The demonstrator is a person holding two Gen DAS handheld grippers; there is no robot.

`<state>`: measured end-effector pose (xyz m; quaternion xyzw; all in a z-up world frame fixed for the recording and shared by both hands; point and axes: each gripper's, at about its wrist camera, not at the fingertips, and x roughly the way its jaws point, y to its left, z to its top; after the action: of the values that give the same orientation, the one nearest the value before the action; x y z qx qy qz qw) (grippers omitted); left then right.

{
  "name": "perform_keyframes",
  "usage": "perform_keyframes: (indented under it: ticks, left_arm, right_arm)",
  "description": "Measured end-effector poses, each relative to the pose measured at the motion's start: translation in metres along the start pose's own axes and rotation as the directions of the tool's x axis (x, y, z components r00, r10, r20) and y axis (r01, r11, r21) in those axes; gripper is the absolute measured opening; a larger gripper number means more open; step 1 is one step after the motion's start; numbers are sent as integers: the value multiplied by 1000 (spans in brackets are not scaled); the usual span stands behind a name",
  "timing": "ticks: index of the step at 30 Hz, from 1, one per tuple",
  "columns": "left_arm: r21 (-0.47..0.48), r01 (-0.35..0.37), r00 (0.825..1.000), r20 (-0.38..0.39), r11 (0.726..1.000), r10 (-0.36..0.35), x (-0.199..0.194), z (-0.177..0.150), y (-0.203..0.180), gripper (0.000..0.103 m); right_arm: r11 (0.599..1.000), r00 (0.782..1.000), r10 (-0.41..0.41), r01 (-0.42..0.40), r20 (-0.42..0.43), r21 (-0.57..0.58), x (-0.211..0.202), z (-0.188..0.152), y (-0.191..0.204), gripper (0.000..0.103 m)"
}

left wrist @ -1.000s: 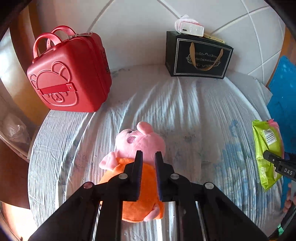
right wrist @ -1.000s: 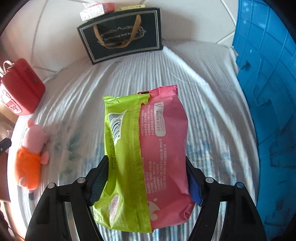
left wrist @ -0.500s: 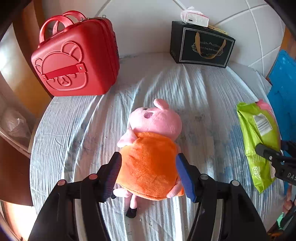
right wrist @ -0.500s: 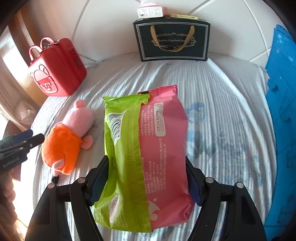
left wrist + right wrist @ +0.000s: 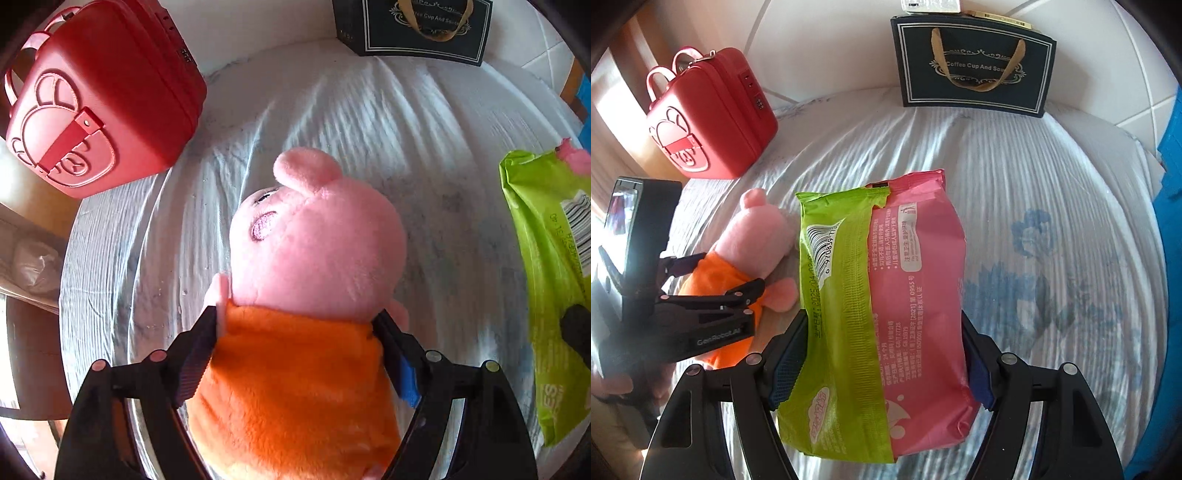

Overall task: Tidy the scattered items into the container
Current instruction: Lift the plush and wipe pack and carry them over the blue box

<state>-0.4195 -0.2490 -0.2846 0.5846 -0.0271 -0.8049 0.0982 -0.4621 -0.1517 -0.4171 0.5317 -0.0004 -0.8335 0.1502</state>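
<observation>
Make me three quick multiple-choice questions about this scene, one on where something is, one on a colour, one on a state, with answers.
1. Where does the red case stand?
A. far left on the bed
B. inside the black gift bag
C. under the toy

2. What colour is the plush pig's dress?
A. blue
B. orange
C. green

3. What is the right gripper doing?
A. hanging empty
B. gripping the wipes pack
C. gripping the case

Answers: 1 A, it sits at the bed's far left; 2 B, the body is orange; 3 B, both pads press the pack's sides.

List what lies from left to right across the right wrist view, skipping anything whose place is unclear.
Left claw → pink pig plush → green-and-pink packet → blue flower print on the sheet → blue container.
</observation>
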Motion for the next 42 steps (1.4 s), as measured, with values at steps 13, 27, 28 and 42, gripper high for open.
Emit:
perform_keyframes:
  ticks: [13,27,28,42]
  left_arm:
    - [-109,159,957,260,981,-126,-112,-32,30,66]
    - [106,292,773,559,951,-300,-286,-66,-28,66]
    - [136,304,749,578,943,-325,-301,-66,-39,66]
    - [401,418,513,637,815,-576,-486,-58,-296,66]
  right_arm:
    - [998,992,-12,18,122,-52,-47,8,21,74]
    - [989,882,-143,139,449,43,-245,-36,1,74]
    - [987,867,-158,145,473,64,-263,-39,-6,74]
    - [912,645,-410,299,645,281,-490,-129,-210,74]
